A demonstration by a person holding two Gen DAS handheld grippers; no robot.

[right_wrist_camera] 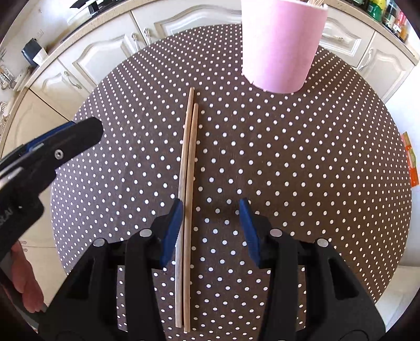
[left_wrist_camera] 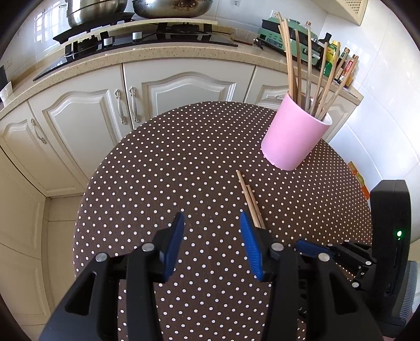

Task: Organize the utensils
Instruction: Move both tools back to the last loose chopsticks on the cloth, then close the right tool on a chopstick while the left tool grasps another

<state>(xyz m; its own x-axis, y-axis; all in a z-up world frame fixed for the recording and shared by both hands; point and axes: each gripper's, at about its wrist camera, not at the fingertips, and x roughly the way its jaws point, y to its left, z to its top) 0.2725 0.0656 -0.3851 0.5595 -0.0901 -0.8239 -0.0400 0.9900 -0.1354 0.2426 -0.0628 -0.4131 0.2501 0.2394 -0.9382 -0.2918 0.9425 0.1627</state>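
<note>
Flanking chopsticks (right_wrist_camera: 187, 183) — pink cup (right_wrist_camera: 281, 44), stove (left_wrist_camera: 147, 39)

Bright daylight fills both views, sharp and free of motion blur. Ahead of the left gripper (left_wrist_camera: 210, 225), glare sits on the steel pots (left_wrist_camera: 97, 11) and glossy wall tiles (left_wrist_camera: 380, 86) — a window reflects there. A soft shadow pools on the tablecloth (right_wrist_camera: 288, 157) between the right gripper's (right_wrist_camera: 211, 209) fingers. Fisheye bending curves the cabinets (left_wrist_camera: 78, 126), and dark vignetting rounds every corner.

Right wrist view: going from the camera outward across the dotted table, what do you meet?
Right gripper, jaws open → two loose chopsticks lying side by side → pink cup → white cabinets.
</note>
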